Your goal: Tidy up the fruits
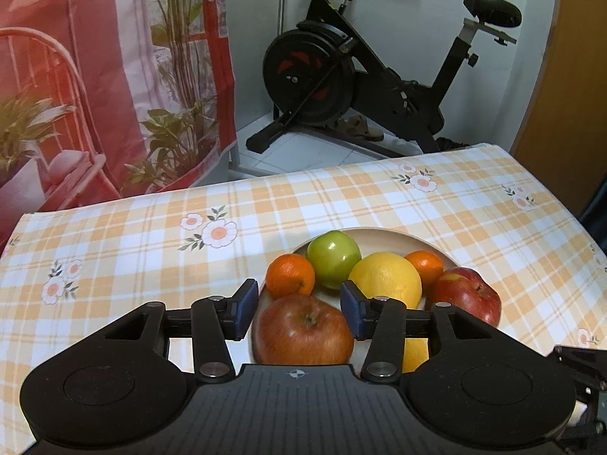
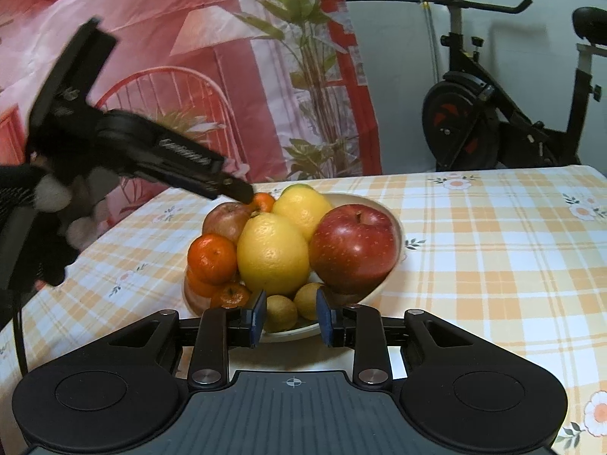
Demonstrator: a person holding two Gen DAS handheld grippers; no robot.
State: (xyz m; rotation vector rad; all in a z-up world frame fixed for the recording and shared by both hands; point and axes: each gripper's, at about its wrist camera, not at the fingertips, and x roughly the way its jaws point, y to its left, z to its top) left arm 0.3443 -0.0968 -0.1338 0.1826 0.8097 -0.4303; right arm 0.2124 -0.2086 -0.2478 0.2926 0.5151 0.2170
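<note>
A cream bowl (image 1: 379, 232) (image 2: 396, 223) on the checked tablecloth is heaped with fruit. It holds a russet apple (image 1: 303, 330) (image 2: 227, 220), a green apple (image 1: 334, 258), a red apple (image 1: 466, 295) (image 2: 354, 250), yellow citrus (image 1: 385, 278) (image 2: 271, 254), mandarins (image 1: 290, 275) (image 2: 212, 258) and a kiwi (image 2: 280, 313). My left gripper (image 1: 296, 313) (image 2: 244, 193) hovers just over the russet apple, open, its blue pads either side without pressing. My right gripper (image 2: 290, 318) sits at the bowl's near rim, its pads a narrow gap apart and gripping nothing; the kiwi lies beyond them.
The tablecloth (image 1: 474, 204) (image 2: 493, 246) runs to a far edge. Behind it are a black exercise bike (image 1: 341, 76) (image 2: 493, 125) and a red printed curtain (image 1: 114, 76) (image 2: 189, 38). A gloved hand (image 2: 49, 197) holds the left gripper at the table's left side.
</note>
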